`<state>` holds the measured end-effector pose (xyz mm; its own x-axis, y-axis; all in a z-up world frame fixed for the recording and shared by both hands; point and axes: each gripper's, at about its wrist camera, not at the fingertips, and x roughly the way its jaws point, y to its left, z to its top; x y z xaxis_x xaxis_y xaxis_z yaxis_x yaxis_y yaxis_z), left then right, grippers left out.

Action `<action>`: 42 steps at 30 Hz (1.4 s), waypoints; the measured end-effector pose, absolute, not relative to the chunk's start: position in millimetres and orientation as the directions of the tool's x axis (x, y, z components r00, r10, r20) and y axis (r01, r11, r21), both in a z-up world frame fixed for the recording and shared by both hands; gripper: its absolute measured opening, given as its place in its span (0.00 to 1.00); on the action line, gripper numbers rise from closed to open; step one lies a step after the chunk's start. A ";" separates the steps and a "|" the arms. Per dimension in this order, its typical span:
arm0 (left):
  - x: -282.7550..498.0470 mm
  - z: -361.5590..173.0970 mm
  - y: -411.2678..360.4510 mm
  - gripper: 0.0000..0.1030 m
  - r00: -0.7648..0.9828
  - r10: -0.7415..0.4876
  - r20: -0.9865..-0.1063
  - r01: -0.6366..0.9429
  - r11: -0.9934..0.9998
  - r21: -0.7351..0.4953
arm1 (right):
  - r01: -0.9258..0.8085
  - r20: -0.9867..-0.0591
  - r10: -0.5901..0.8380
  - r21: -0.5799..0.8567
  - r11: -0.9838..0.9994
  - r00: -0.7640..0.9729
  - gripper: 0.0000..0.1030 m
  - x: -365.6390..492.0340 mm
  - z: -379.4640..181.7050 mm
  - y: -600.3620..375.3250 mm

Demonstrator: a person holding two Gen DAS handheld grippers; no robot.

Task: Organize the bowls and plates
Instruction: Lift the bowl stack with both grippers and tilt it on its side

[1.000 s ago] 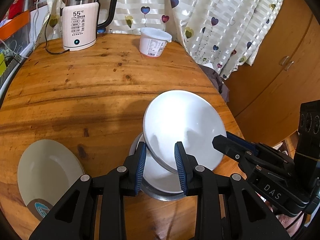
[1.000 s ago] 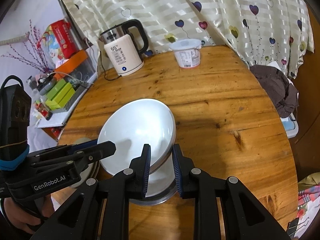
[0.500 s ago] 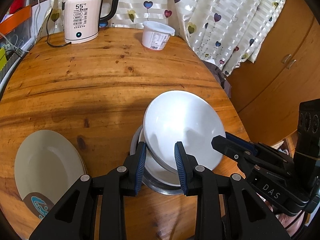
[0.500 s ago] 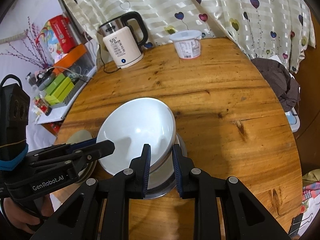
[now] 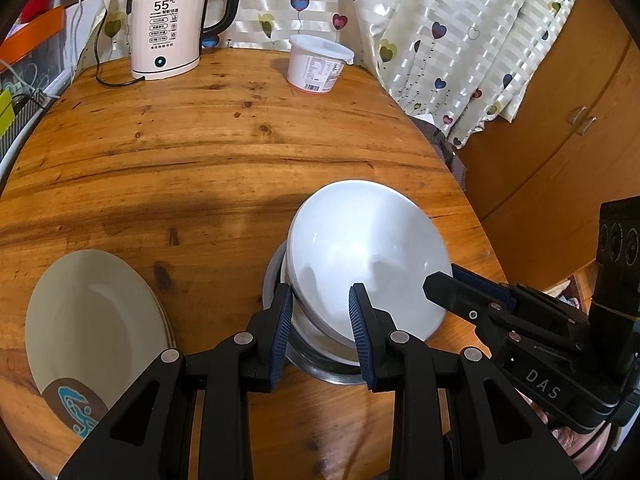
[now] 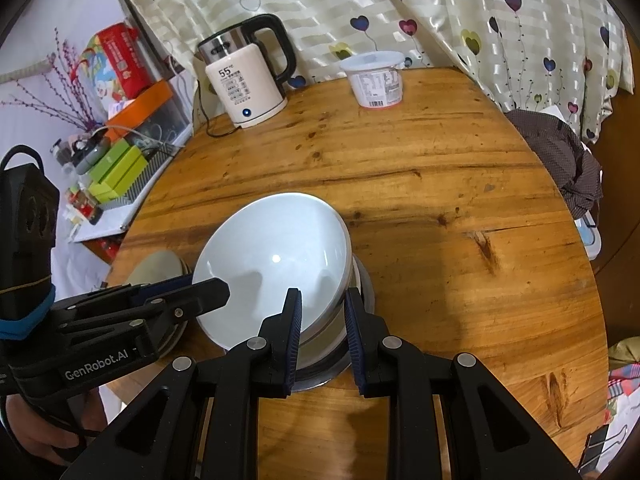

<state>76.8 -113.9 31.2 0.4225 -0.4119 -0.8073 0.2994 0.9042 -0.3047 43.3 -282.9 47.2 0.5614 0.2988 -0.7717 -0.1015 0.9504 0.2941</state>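
A white bowl (image 5: 368, 252) is tilted over a stack of a white bowl and a steel bowl (image 5: 320, 364) near the table's front. My left gripper (image 5: 320, 308) grips its left rim. My right gripper (image 6: 320, 312) grips its right rim (image 6: 340, 280); the bowl (image 6: 272, 256) leans left in the right wrist view, over the steel bowl (image 6: 366, 284). Each gripper's fingers show in the other's view. A stack of beige plates (image 5: 92, 328) lies at the front left, partly hidden behind the left gripper in the right wrist view (image 6: 160, 264).
A pink electric kettle (image 5: 168, 28) with a cord and a white lidded tub (image 5: 318, 66) stand at the table's far edge. Curtains hang behind. A wooden cabinet (image 5: 560, 120) is right. A cluttered shelf (image 6: 120, 152) is left of the table.
Both grippers have lowered the white bowl slightly toward the stack, holding its rim throughout. Both views have pulled back a little from the kettle.
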 end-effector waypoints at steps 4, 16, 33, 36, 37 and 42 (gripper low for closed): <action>76.1 28.8 -113.1 0.30 0.418 -0.410 -0.811 0.297 0.905 -0.304 | -0.102 -0.776 0.299 0.294 0.950 0.556 0.21 42.5 45.2 -282.4; 74.8 22.0 -114.4 0.30 0.403 -0.403 -0.822 0.293 0.907 -0.302 | -0.101 -0.788 0.297 0.289 0.952 0.540 0.22 40.4 39.1 -280.5; 74.0 20.7 -111.9 0.30 0.411 -0.413 -0.812 0.281 0.905 -0.318 | -0.102 -0.789 0.305 0.298 0.949 0.534 0.23 40.0 36.5 -279.8; 73.5 21.4 -111.2 0.30 0.418 -0.415 -0.808 0.282 0.905 -0.319 | -0.103 -0.788 0.307 0.300 0.948 0.534 0.23 39.5 36.9 -279.1; 73.4 21.9 -111.0 0.30 0.422 -0.416 -0.806 0.282 0.905 -0.320 | -0.103 -0.787 0.307 0.300 0.948 0.535 0.23 39.5 36.8 -279.2; 73.4 24.0 -109.6 0.30 0.435 -0.422 -0.795 0.281 0.903 -0.325 | -0.110 -0.783 0.307 0.296 0.949 0.541 0.23 38.9 39.1 -279.0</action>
